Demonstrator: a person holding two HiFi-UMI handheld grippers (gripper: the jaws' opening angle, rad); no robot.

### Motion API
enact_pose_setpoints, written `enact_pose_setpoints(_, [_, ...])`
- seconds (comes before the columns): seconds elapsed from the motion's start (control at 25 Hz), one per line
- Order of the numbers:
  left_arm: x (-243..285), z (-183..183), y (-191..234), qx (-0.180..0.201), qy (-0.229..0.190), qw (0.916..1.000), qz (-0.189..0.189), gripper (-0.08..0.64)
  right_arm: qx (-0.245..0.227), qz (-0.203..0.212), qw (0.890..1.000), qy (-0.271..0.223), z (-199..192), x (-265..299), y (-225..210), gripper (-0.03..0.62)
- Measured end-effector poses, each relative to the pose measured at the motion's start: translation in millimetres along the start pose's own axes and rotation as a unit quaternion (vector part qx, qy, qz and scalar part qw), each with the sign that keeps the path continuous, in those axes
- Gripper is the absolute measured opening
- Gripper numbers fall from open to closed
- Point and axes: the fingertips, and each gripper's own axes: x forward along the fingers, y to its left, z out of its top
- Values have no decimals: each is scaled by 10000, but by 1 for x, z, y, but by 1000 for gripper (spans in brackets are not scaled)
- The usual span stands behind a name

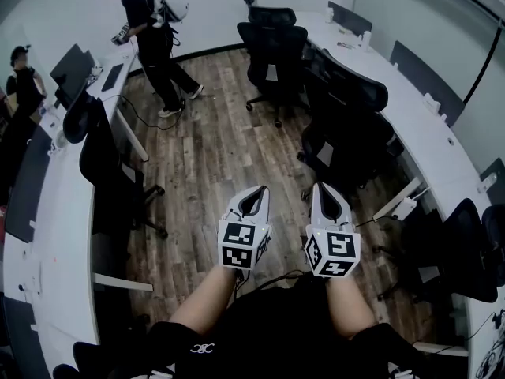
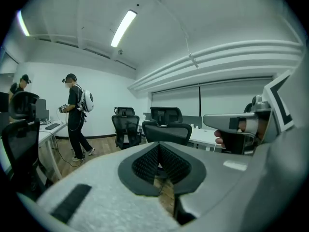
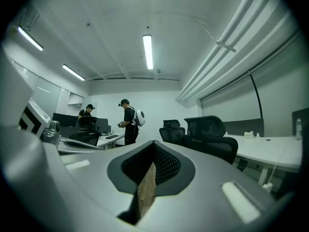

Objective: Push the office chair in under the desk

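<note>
Holding left claw (image 1: 254,191) and right claw (image 1: 327,188) shut, nothing between the jaws. Office chair (image 1: 351,117) stands at 1 o'clock, out from the surface (image 1: 430,136) at 2 o'clock. Suggest: get behind it, press both tips high and even, push straight so it doesn't veer.

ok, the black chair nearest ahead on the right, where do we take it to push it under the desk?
Take the top edge of the backrest of the chair, coming from the open floor side. The back seems to face the floor and the seat the desk, so a hold there should drive it straight in.
</note>
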Motion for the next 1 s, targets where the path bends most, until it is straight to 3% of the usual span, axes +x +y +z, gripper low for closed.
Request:
enact_pose_setpoints(0.52, [14,0,49,-41,22,9995,312,5,-204,273,9994,54,-6,51,22,9])
enact_pose_setpoints(1.0, [113,21,100,-5,62,9989,467,5,-207,346,9992,32,0,165,-17,9])
